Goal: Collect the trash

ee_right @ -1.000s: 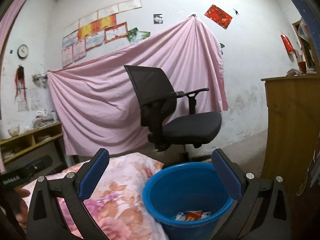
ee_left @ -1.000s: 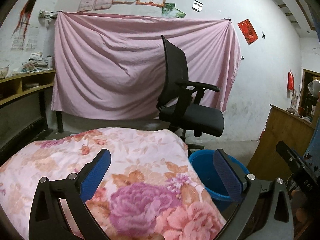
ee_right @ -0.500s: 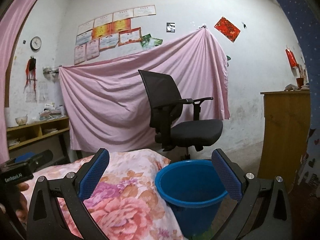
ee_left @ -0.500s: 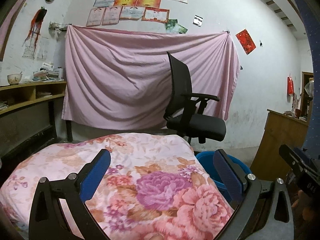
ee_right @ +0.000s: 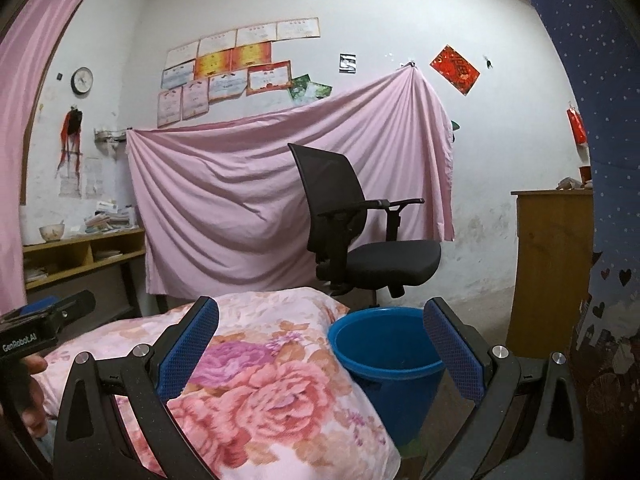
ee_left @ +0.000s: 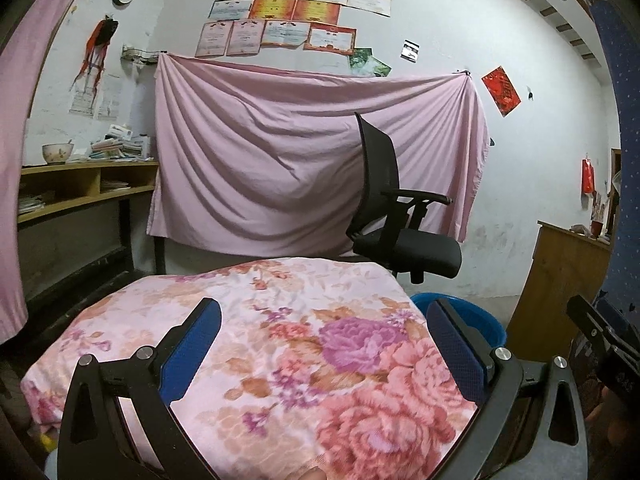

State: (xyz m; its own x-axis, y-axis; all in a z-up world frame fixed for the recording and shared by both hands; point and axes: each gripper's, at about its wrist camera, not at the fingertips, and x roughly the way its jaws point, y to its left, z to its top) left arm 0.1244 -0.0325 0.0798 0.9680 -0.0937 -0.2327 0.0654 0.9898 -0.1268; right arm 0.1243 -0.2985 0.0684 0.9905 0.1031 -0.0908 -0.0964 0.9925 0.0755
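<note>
A blue plastic bucket (ee_right: 384, 356) stands on the floor beside a surface covered by a floral pink cloth (ee_right: 256, 392). From this height its inside is hidden. In the left wrist view only the bucket's rim (ee_left: 476, 320) shows past the cloth (ee_left: 304, 344). My right gripper (ee_right: 320, 340) is open, empty, and level with the bucket's rim. My left gripper (ee_left: 324, 344) is open and empty above the floral cloth. No loose trash shows on the cloth.
A black office chair (ee_right: 360, 232) stands behind the bucket, in front of a pink sheet (ee_right: 260, 200) hung on the wall. A wooden cabinet (ee_right: 552, 264) is at the right, wooden shelves (ee_left: 80, 192) at the left. A hand holds the other gripper (ee_right: 36, 328).
Both grippers have tilted up and drawn back. The bucket sits lower in both views, and the trash seen inside it a second ago is now hidden by its wall.
</note>
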